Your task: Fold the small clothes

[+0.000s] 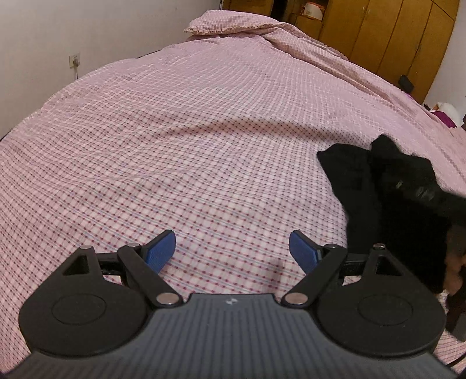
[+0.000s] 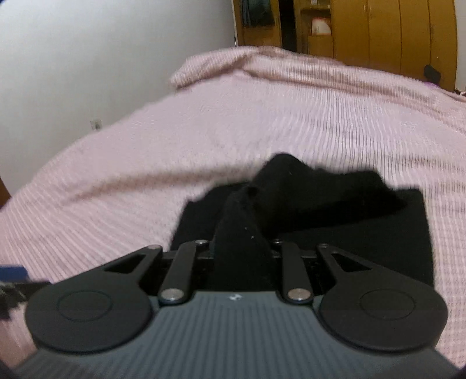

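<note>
The left tongs (image 1: 233,250) stand spread wide over the pink checked bedspread (image 1: 189,140), their blue pads (image 1: 161,250) apart with nothing between them. The black garment (image 1: 367,186) lies on the bed at about three o'clock from them. In the right wrist view, the right tongs (image 2: 240,250) are pinching a bunched fold of that black garment (image 2: 335,221), which rises between the closed arms while the rest spreads flat on the bedspread beyond, toward twelve and two o'clock. A pillow (image 1: 233,20) sits at the far end, with wooden wardrobes (image 1: 393,38) behind.
</note>
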Motion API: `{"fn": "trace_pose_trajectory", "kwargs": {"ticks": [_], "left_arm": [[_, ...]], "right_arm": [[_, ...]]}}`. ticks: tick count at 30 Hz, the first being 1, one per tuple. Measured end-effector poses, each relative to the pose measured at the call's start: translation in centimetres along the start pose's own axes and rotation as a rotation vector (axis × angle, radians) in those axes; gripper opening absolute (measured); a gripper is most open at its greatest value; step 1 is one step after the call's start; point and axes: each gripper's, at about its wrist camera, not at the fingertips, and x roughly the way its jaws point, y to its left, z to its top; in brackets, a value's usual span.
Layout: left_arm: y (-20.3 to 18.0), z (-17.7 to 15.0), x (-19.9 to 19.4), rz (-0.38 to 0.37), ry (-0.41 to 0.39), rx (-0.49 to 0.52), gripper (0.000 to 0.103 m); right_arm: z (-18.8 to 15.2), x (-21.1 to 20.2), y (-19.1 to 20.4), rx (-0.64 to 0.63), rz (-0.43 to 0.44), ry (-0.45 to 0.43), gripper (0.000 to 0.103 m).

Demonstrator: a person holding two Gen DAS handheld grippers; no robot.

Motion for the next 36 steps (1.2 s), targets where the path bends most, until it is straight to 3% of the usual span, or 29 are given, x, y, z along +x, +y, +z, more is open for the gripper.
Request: {"fn": "trace_pose_trajectory", "kwargs": {"ticks": [3,7,9,12,20,26,29,32,36], "left_arm": [[0.6,0.3,-0.2,-0.001,-0.016,-0.005,0.088],[0.8,0.8,-0.2,0.01,-0.018,-0.02,0.088],[0.7,1.0,-0.4,0.006,-0.025,-0.011,0.088],[0.4,1.2,-1.1,0.005,-0.043,0.008,0.088],[-3.0,2.9,-2.6,-0.056,-0.101,0.06,0.088],[-7.6,3.9,-2.9,-0.146,-0.138,0.143,0.088],[-10.1,4.1,-1.9,-0.179,-0.147,0.205,0.088],[-11.9,3.9,0.1,-0.148,-0.119,0.232,0.089],[-12.1,3.3,1.9,-0.109,-0.086,0.187,0.088]], "right_arm": [[0.8,-1.3,1.6,-0.049,0.019,-0.041,0.022],[-0.7,1.4,4.2,-0.162,0.032,0.077,0.026],[-1.5,1.1,4.8,-0.183,0.006,0.041,0.035],[-1.5,-1.0,4.5,-0.137,0.054,0.015,0.051],[-1.6,-7.6,1.1,-0.102,0.164,-0.08,0.05],[-3.2,-10.7,-4.0,0.019,0.065,-0.13,0.05],[-3.9,-10.3,-6.2,0.093,0.007,-0.104,0.051],[-4.9,-9.2,-7.1,0.127,-0.033,-0.062,0.052],[-6.1,-8.9,-7.5,0.16,-0.029,-0.038,0.052]]}}
